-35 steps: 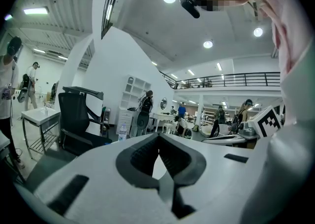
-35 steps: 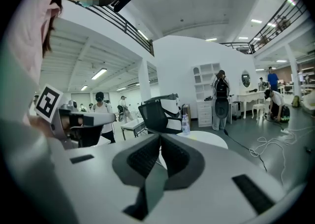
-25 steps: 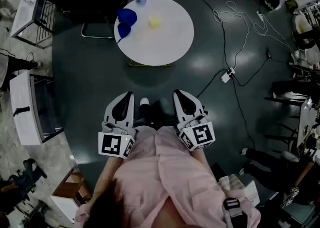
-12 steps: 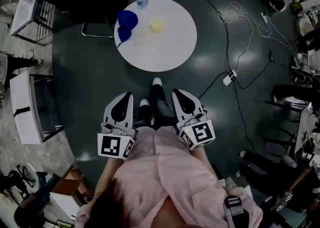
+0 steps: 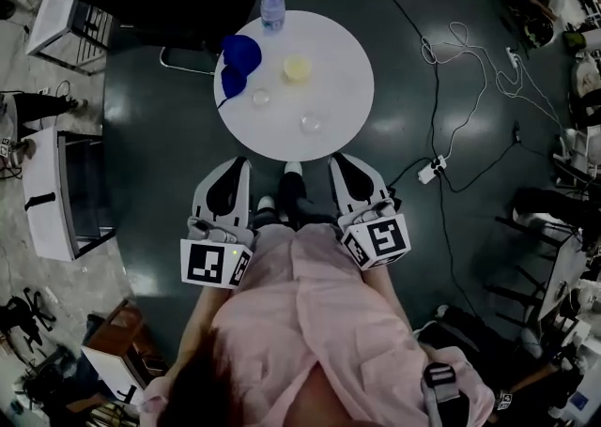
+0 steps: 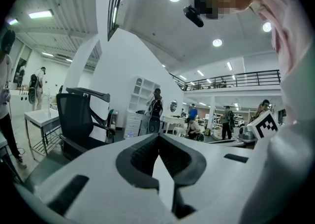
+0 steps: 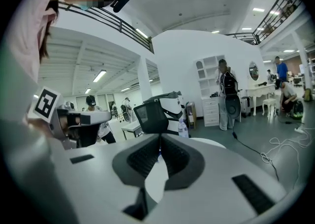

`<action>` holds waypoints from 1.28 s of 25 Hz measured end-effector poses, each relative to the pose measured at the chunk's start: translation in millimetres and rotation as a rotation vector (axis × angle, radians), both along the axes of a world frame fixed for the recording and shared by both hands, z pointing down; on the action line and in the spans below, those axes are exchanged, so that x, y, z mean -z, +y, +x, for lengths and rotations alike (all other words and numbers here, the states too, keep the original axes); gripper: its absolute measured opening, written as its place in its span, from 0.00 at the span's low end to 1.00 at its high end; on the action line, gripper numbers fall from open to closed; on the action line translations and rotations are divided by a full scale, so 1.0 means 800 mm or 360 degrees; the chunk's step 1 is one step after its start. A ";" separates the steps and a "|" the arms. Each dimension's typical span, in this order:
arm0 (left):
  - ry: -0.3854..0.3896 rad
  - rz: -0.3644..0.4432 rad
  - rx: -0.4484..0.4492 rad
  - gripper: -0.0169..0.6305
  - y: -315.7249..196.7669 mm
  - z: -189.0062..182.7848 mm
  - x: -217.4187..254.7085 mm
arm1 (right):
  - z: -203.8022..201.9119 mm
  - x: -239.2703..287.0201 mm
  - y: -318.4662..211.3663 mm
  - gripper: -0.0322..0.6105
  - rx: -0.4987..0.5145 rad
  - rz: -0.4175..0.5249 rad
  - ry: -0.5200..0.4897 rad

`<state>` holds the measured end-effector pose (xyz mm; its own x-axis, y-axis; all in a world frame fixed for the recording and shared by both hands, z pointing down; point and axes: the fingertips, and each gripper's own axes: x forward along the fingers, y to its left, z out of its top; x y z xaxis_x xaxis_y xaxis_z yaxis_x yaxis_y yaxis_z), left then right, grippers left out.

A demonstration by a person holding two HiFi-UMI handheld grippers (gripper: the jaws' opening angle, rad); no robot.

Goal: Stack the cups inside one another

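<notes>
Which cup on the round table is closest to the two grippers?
The clear cup by the table's near edge. The other clear cup, the yellow cup and the blue cups sit farther back.

L gripper (image 6: 158,136) jaws together, nothing btwn; black office chair (image 6: 78,119) beyond, ppl (image 6: 156,106) farther back.

Round white table (image 5: 340,52) with cups.
Bottle (image 5: 272,8) far edge, blue cups (image 5: 242,46) left, yellow cup (image 5: 298,68) middle, seemingly two clear cups (image 5: 312,122) nearer.
</notes>
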<state>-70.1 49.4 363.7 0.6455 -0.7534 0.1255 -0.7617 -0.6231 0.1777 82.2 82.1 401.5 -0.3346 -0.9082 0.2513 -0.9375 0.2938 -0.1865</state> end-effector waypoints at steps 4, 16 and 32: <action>0.0004 0.0018 0.0052 0.05 -0.026 0.021 0.000 | 0.028 -0.001 -0.027 0.10 0.0028 0.0020 -0.0001; 0.0010 0.0032 0.0084 0.05 -0.063 0.055 0.004 | 0.079 -0.006 -0.055 0.10 -0.0017 0.0003 -0.0006; 0.0013 0.0021 -0.0066 0.05 -0.116 0.051 0.008 | 0.070 0.012 -0.100 0.10 -0.0166 0.0025 0.0001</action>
